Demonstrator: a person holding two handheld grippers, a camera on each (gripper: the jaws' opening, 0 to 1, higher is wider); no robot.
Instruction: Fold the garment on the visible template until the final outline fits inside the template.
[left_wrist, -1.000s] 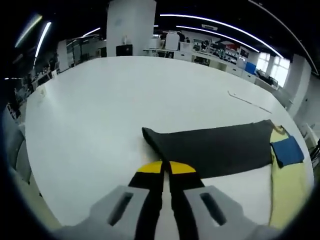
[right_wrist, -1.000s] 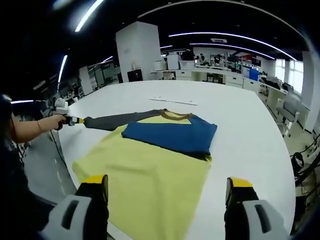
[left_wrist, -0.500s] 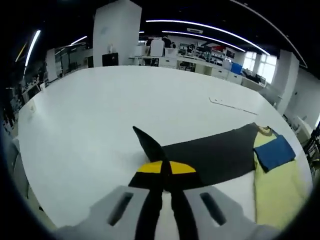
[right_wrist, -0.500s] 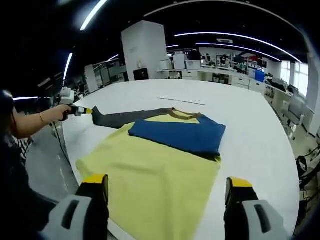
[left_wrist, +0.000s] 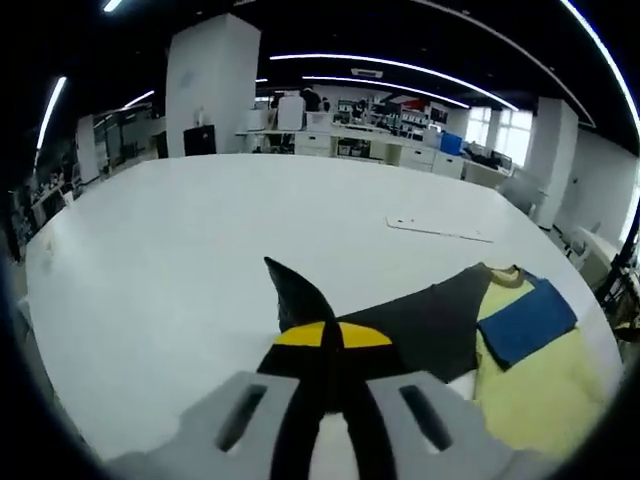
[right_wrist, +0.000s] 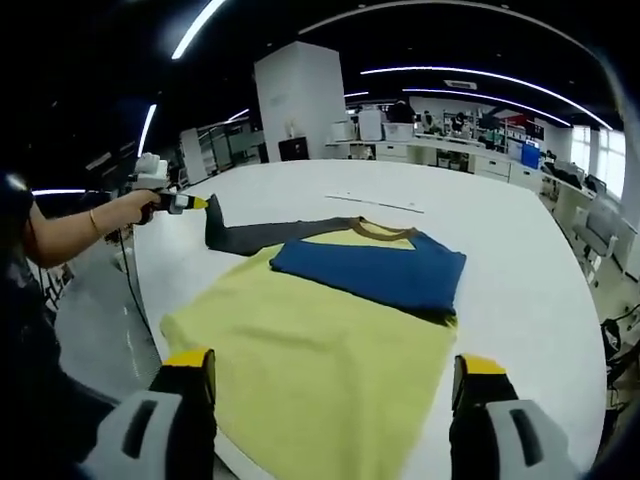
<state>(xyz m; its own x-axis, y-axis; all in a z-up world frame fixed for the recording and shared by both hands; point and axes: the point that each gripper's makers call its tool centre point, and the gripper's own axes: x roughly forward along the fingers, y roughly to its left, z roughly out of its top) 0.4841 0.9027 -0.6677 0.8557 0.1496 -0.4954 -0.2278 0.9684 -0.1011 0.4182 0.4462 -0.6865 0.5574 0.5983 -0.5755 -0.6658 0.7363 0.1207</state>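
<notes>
Presently the left tool (left_wrist: 325, 335) is clenched on the cuff of the dark grey long sleeve (left_wrist: 400, 318), which now peaks just beyond its jaws. A second ago that sleeve lay flat and stretched away from the garment; since then its end has been raised off the white tabletop (left_wrist: 200, 230) and drawn in towards the yellow knit body panel (right_wrist: 310, 350). Seen from the right tool (right_wrist: 330, 385), whose jaws stand wide apart with nothing between them, the left tool (right_wrist: 190, 203) holds the cuff up at the far left, above the tabletop. Beyond the right tool, the blue sleeve (right_wrist: 370, 270) already lies folded across the chest. Judged progress: the second sleeve fold is under way, not yet laid. No template outline can be made out.
</notes>
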